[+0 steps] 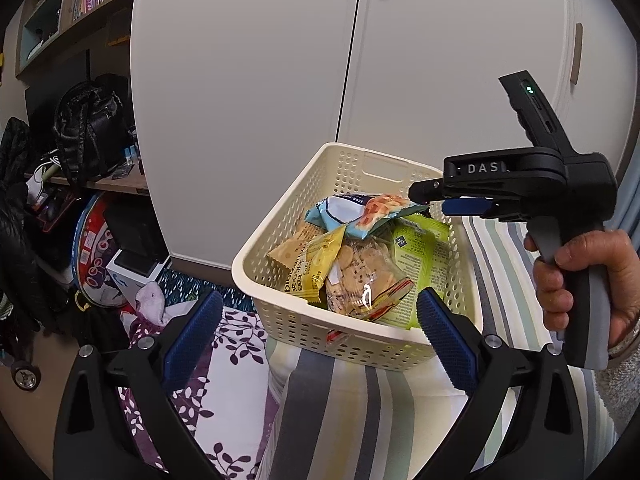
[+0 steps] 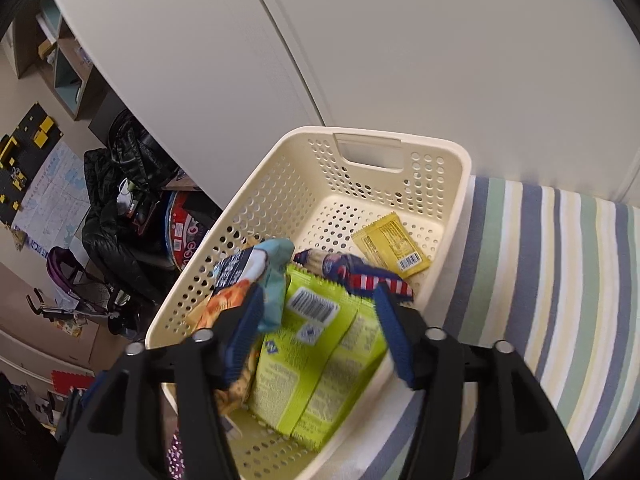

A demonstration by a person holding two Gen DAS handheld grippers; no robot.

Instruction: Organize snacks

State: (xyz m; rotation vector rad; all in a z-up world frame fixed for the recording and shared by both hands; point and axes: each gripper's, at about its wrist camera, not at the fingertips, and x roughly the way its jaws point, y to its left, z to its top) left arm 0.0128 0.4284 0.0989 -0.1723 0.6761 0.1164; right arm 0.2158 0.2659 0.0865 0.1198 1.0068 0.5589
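1. Right gripper [image 2: 316,332] spread apart over the basket [image 2: 456,184], blue snack packet [image 1: 360,212] beside one finger, apparently just let go; left gripper [image 1: 320,344] apart, empty, near the basket's front.
2. Snacks piled inside; basket on striped bed [image 2: 560,264].
3. Judged: drop step finishing; withdrawal and another packet needed next.

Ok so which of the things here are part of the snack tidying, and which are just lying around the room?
Part of the job:
cream basket
light blue snack bag
green packets
yellow sachet
clear bag of biscuits
right gripper
left gripper

Lying about:
black backpack
round tin
pushchair
white wardrobe
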